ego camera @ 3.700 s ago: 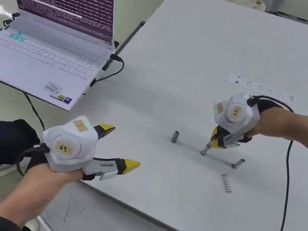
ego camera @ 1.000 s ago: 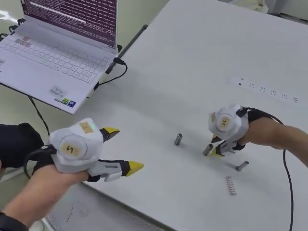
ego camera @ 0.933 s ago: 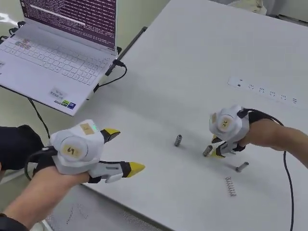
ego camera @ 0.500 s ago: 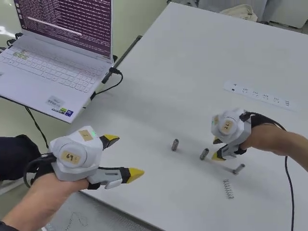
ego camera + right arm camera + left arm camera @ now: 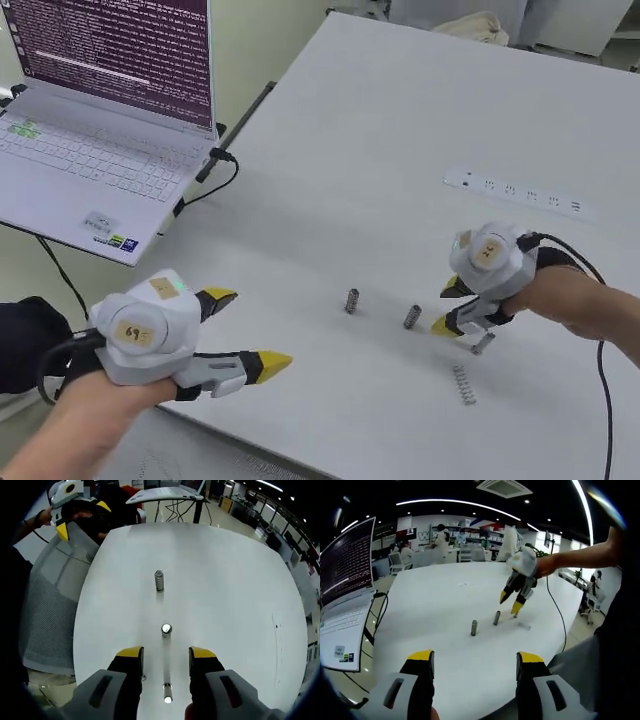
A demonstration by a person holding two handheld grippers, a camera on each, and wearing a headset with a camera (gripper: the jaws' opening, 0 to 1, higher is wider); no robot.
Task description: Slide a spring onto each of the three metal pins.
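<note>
The third pin (image 5: 483,343) is lying flat and bare on the tabletop (image 5: 400,130), with the loose spring (image 5: 461,384) resting near it toward the front edge. Two more are standing upright close by, the middle pin (image 5: 412,317) and the far pin (image 5: 352,300), and each appears to be wearing its spring already.

The right gripper (image 5: 447,307) is hovering low over the bare one. In the right gripper view its jaws are standing apart, straddling the third pin (image 5: 167,698) without gripping anything. The left gripper (image 5: 247,330) is waiting by the near edge, well apart from the parts, with its jaws gaping wide and holding nothing.

The likeliest trouble is the pin itself. It is thin and round, so jaws closing off-centre could roll it aside or pinch one end and let it swing. The middle pin is standing just ahead of the right jaw tips, so any forward creep while closing could topple it. The spring is light, and a brush could flick it away.
</note>
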